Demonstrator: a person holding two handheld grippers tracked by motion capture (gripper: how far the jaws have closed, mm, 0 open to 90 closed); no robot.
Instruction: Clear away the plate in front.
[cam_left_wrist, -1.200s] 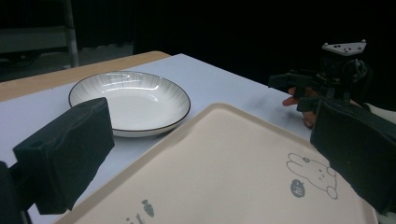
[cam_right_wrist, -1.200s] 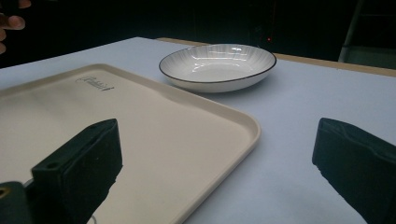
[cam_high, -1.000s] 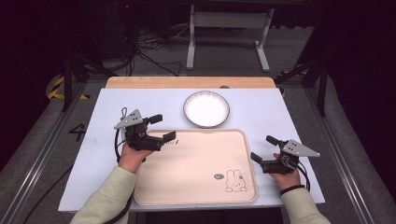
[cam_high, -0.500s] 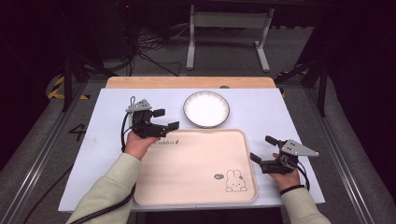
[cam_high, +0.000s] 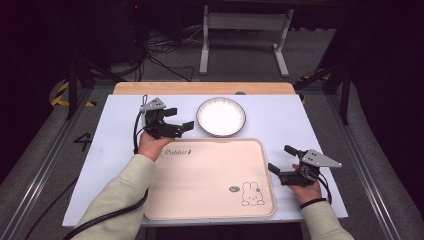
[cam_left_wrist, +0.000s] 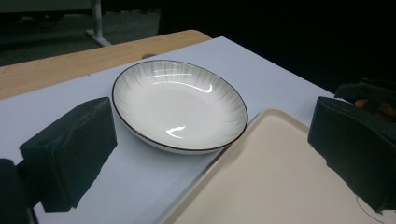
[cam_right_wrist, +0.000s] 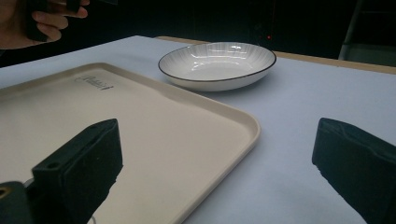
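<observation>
Tabletop (cam_high: 280, 117): beige tray (cam_high: 210, 180) at 6 o'clock, white bowl (cam_high: 221, 116) just beyond at 12. Left gripper (cam_high: 180, 119), jaws released, now nearer the bowl's 9 o'clock side—likely lining up a grasp. Right gripper (cam_high: 282, 161) unmoved, jaws released, empty.

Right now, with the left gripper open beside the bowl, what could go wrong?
1. The white bowl sits close against the tray's far rim; a push from the left gripper could slide it onto that rim and tip it.
2. The bowl looks glossy and shallow, so the jaws may slip off its thin edge.
3. The right gripper hangs open by the tray's right edge and could nudge it.
</observation>
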